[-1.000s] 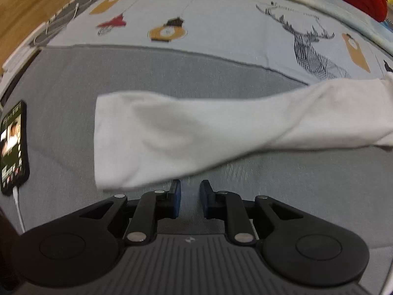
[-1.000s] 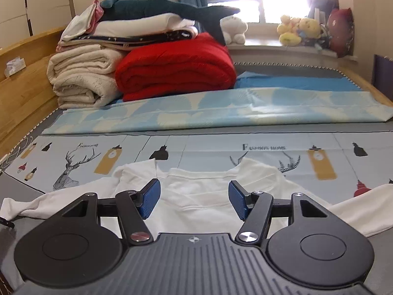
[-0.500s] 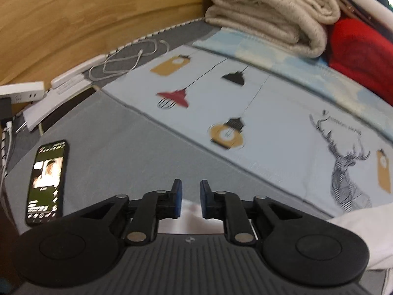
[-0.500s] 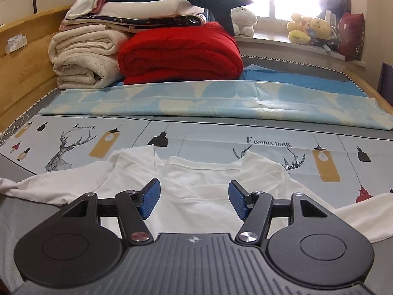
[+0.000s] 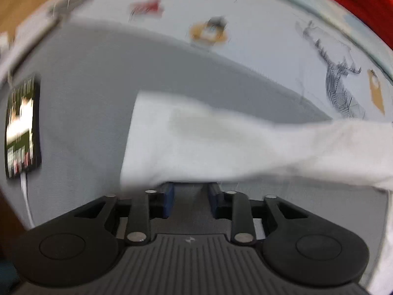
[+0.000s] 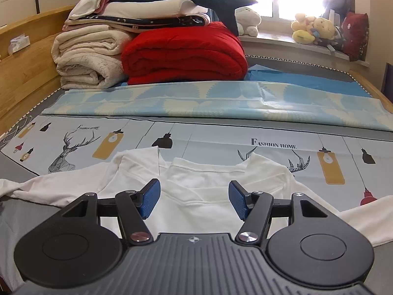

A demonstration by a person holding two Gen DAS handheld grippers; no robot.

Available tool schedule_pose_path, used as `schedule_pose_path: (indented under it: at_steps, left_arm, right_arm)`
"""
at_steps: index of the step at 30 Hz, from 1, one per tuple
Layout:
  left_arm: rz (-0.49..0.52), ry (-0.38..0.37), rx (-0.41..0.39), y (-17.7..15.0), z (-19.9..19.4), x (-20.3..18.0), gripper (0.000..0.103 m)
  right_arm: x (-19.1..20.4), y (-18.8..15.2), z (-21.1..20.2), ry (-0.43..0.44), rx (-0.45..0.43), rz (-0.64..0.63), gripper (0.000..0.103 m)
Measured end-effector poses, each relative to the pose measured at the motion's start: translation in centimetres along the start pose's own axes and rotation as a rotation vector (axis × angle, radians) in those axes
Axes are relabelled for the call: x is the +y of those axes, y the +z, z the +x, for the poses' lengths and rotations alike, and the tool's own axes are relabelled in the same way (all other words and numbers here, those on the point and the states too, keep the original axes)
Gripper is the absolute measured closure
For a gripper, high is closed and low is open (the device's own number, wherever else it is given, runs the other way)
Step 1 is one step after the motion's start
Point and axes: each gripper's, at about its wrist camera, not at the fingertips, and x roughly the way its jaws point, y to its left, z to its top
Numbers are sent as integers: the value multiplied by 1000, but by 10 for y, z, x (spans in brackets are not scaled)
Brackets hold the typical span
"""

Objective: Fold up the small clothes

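Here, left claw (image 5: 190, 198) parted by sleeve (image 5: 221, 142) — phone (image 5: 22, 130) leftward, right claw (image 6: 194, 200) agape over collar (image 6: 206, 167).

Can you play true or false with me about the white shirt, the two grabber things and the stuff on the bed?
1. The right gripper has its jaws wide apart with nothing between them. True.
2. The white shirt is already folded into a neat square. False: it lies spread out, sleeves stretched to both sides.
3. A phone with its screen lit lies on the grey sheet to the left of the sleeve. True.
4. The folded blanket by the cream one is green. False: it is red.
5. The left gripper is squeezing the phone. False: its jaws are apart near the sleeve's edge, away from the phone.
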Motion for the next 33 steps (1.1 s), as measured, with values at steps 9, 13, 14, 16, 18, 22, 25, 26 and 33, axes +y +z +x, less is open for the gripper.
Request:
schedule_pose_path:
  at_steps: [9, 13, 14, 16, 18, 22, 25, 26, 33]
  left_arm:
    - [-264, 14, -192, 12, -13, 33, 77]
    - [-336, 21, -179, 2, -32, 56, 75]
    - [-365, 24, -148, -2, -33, 61, 75]
    - [-408, 33, -68, -10, -27, 69, 73]
    - [-438, 44, 4, -16, -15, 74, 65]
    - [-544, -2, 65, -26, 5, 83, 55]
    - [-622, -54, 21, -26, 2, 84, 73]
    - [-625, -54, 1, -25, -2, 80, 83]
    - [-585, -76, -67, -5, -54, 15, 99]
  right_arm:
    - [5, -3, 4, -7, 8, -10, 39]
    - [3, -2, 3, -7, 8, -11, 39]
    - [2, -1, 3, -5, 5, -7, 39]
    - [2, 0, 3, -2, 2, -2, 39]
    - [4, 0, 4, 3, 1, -5, 39]
    - [9, -1, 5, 7, 4, -17, 39]
    - [10, 0, 6, 6, 3, -19, 39]
    - [10, 0, 6, 4, 2, -21, 39]
    - [8, -1, 6, -19, 1, -16, 39]
